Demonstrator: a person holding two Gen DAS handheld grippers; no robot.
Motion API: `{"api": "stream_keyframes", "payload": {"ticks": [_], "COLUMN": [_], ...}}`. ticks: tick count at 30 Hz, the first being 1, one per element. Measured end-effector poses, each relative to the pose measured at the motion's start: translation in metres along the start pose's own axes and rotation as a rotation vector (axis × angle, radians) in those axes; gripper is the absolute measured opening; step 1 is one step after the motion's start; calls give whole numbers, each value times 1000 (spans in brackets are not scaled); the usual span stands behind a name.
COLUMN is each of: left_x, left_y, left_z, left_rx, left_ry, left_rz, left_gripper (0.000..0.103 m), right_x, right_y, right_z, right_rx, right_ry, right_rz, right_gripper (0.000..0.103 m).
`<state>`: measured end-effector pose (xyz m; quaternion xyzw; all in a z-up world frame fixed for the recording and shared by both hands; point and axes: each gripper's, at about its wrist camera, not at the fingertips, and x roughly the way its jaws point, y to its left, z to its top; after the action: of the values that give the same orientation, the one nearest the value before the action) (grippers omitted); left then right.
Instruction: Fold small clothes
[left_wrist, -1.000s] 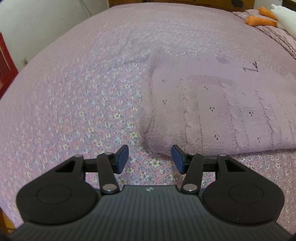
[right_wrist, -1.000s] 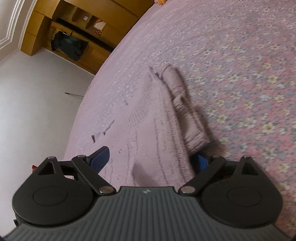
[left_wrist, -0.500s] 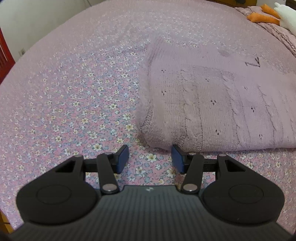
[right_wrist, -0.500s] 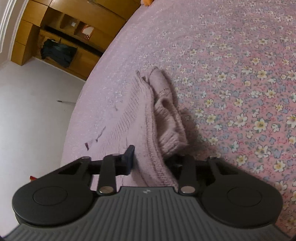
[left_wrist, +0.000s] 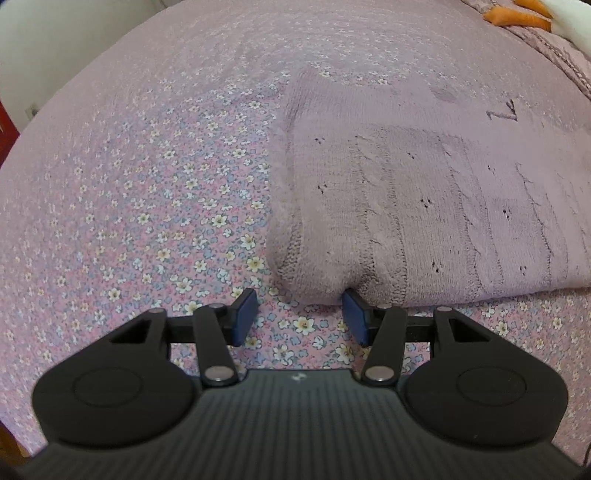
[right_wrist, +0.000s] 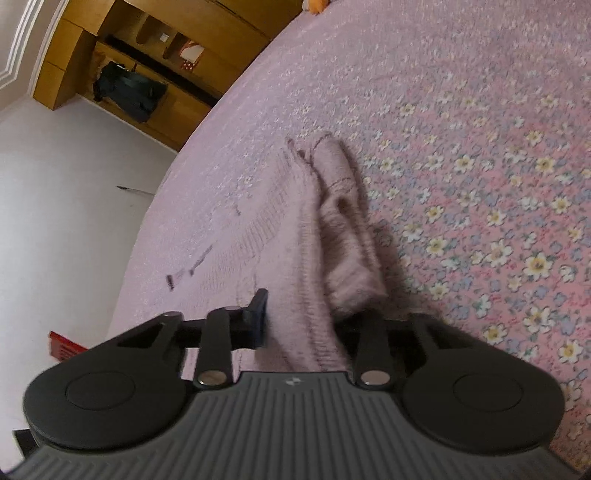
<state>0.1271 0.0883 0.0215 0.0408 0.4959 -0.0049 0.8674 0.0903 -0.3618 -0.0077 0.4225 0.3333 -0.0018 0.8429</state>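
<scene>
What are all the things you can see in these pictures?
knitted sweater: one, dusty pink, lying on the bed; its near corner sits just ahead of the left tool, its other edge is bunched in the right tool.
bedspread: one, pink with small flowers, covering the bed under the sweater.
soft toy: one, orange and white, at the far corner of the bed.
wooden shelving: one unit, yellow-brown, by the wall beyond the bed.
dark garment: one, black, hanging on the shelving.
left tool: one, black with blue pads, open, one pad touching the sweater's edge.
right tool: one, black with blue pads; its jaws have just been closing and now pinch the sweater.
</scene>
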Motion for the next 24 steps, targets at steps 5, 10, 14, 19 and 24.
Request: {"api": "stream_keyframes", "payload": {"ticks": [5, 10, 14, 19, 24], "left_x": [-1, -8, -17, -29, -34], "left_y": [-1, 2, 5, 12, 26], "left_z": [-2, -5, -8, -8, -7], "left_rx": [2, -6, -2, -5, -22], "left_ry": [-7, -17, -34, -65, -82], "left_rz": [1, 4, 6, 12, 21], "left_gripper": [53, 53, 53, 53, 53], "right_x": [-8, -16, -18, -22, -20], "right_y": [5, 32, 52, 83, 125], "right_z": [-3, 1, 1, 2, -6], "right_rx": [16, -44, -81, -154, -236], "right_ry": [-37, -44, -33, -24, -9], "right_rz": [55, 82, 91, 87, 75], "right_gripper": [27, 27, 26, 26, 26]}}
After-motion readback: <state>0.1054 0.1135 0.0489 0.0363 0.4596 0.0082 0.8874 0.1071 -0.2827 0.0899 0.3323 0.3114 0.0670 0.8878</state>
